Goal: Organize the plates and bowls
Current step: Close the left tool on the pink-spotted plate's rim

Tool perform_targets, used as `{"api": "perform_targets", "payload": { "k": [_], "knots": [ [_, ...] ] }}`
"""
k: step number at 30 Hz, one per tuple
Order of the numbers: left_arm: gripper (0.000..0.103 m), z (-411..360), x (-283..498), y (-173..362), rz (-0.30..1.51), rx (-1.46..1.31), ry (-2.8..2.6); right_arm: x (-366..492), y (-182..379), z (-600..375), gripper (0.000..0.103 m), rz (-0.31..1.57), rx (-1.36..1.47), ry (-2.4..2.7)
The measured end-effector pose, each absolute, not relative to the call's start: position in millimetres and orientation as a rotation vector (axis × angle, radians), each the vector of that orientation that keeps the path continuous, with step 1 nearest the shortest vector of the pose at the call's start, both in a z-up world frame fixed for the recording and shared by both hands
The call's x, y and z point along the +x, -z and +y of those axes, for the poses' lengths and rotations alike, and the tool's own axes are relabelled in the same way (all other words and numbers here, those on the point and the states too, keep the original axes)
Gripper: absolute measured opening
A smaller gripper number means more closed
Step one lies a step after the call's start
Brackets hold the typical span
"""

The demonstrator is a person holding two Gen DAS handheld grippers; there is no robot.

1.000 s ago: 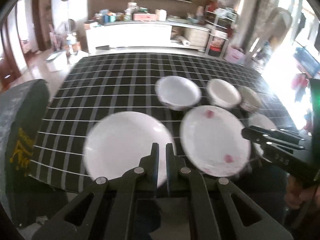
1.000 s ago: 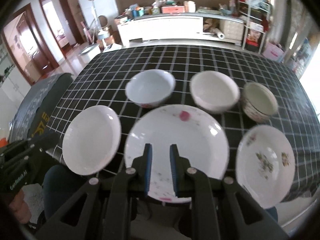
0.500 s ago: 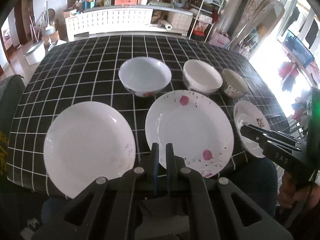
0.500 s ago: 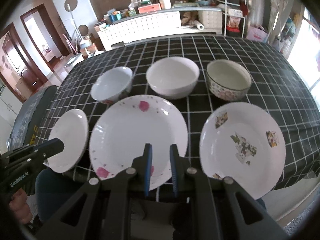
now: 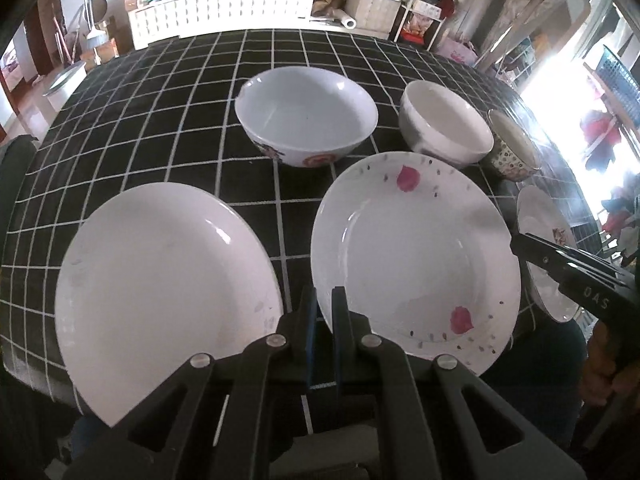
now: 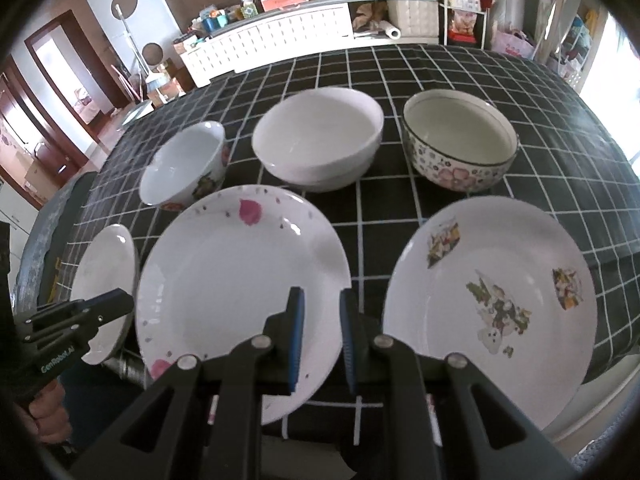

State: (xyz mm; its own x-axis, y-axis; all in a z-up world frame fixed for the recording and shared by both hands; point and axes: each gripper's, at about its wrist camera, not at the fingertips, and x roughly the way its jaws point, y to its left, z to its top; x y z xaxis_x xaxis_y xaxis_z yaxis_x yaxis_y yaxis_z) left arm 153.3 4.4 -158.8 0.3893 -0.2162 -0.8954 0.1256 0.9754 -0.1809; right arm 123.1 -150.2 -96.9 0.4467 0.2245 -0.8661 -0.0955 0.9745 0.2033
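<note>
A surface point(image 5: 168, 128) covered in a black cloth with a white grid carries six pieces of crockery in two rows. Along the near edge lie three plates. A plain white plate point(image 5: 164, 292) sits toward the near left corner. A white plate with pink petals point(image 5: 412, 256) lies at the middle of the near edge, just beside the plain one but not touching it. A plate with flower decals point(image 6: 488, 304) lies toward the near right corner, slightly overhanging the edge.

Behind the plates, toward the middle of the surface, stand three upright bowls. A white bowl with red flowers on its outside point(image 5: 306, 114) stands behind the gap between the plain and petal plates. A plain white bowl point(image 6: 318, 146) stands behind the petal plate. A bowl with a floral outside point(image 6: 460, 144) stands behind the decal plate.

The left gripper point(image 5: 323, 312) hovers at the near edge over the gap between the plain and petal plates, its jaws nearly pressed together with only a thin slit between them and nothing held. The right gripper point(image 6: 322, 320) hovers over the near right rim of the petal plate, its jaws set a little apart and holding nothing.
</note>
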Motion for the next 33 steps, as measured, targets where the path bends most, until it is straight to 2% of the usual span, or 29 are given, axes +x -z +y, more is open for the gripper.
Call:
{"api": "perform_targets", "payload": {
  "k": [11,20,33],
  "knots": [
    [0.005,2.5,167.3,169.1,1.154,-0.072,0.209,135.6,100.6,-152.7,0.022,1.101,0.102,-0.179],
    [0.007,2.4,171.1,172.6,1.165,-0.062,0.206,134.1,125.4,-145.7,0.021,1.193,0.074,-0.180],
    [0.007,-3.0,154.6,165.6,1.174,-0.022,0.194,122.1,115.3,-152.8,0.020,1.200,0.119,-0.125]
  ]
}}
